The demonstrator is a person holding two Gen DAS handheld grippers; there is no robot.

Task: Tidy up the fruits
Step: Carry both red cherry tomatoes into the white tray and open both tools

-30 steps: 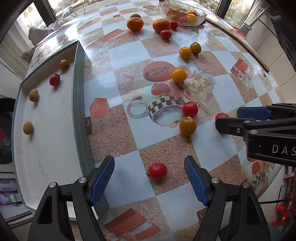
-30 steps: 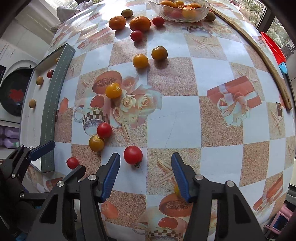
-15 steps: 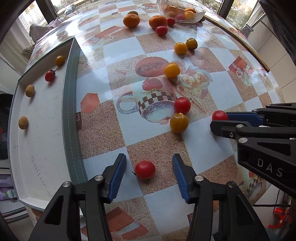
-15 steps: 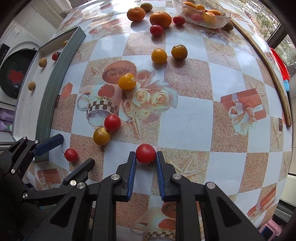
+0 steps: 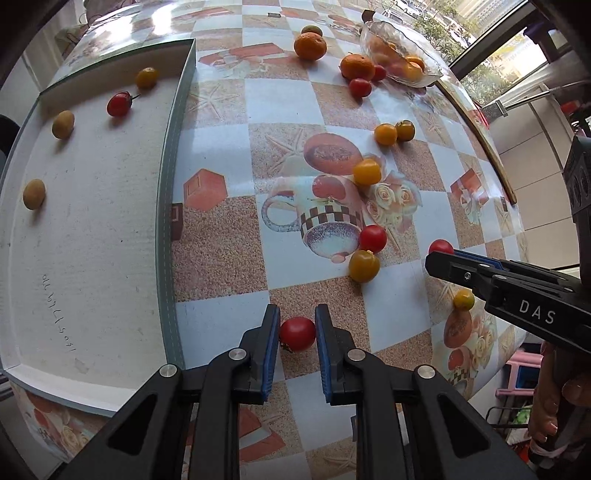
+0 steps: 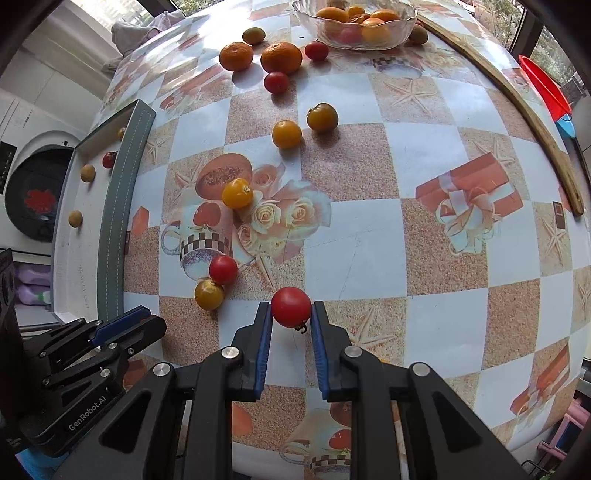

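Small tomatoes and oranges lie scattered on a tablecloth with a checked pattern. My left gripper (image 5: 297, 314) points down at the near edge; its jaws are closing, and the blue pads press both sides of a red tomato (image 5: 297, 333). My right gripper (image 6: 291, 310) is shut on another red tomato (image 6: 291, 305), which also shows at that gripper's tip in the left wrist view (image 5: 440, 246). A white tray with a grey rim (image 5: 166, 221) on the left holds several small fruits. A glass bowl (image 6: 354, 26) of fruit stands at the far side.
A red tomato (image 6: 223, 269) and a yellow one (image 6: 209, 294) touch between the two grippers. Two oranges (image 6: 281, 57) and more tomatoes lie near the bowl. A curved wooden strip (image 6: 517, 107) runs along the right edge. A washing machine (image 6: 37, 199) stands beyond the left edge.
Both grippers went from open to shut, each on its red tomato, the right one first. The left gripper shifted and rolled, so the tray looks larger.
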